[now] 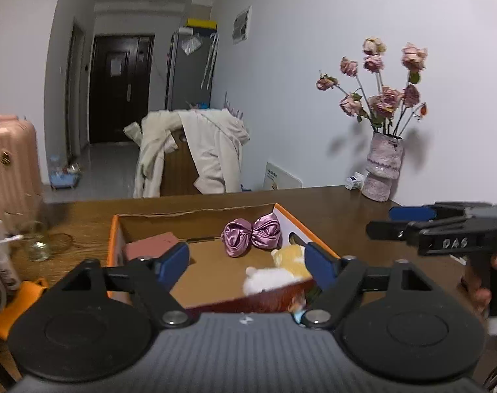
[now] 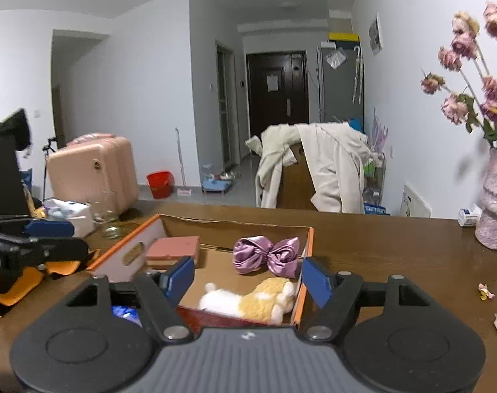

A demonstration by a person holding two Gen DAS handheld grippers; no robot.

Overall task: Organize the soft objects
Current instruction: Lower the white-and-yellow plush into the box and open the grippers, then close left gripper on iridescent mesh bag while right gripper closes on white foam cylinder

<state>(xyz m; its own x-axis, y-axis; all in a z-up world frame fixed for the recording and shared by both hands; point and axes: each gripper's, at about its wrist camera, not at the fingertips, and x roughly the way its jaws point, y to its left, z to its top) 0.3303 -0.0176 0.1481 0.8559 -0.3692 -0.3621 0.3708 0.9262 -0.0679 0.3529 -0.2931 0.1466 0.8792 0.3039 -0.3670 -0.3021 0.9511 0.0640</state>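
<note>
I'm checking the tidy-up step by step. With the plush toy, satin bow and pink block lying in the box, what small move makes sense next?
Probably draw both grippers back from the cardboard box. The left gripper and right gripper stand open and empty, while the plush toy, purple satin bow and pink block already lie inside.

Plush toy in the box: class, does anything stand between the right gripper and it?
Only the box's near wall, low in front of the plush toy; the open right gripper is above it, so nothing blocks from above.
</note>
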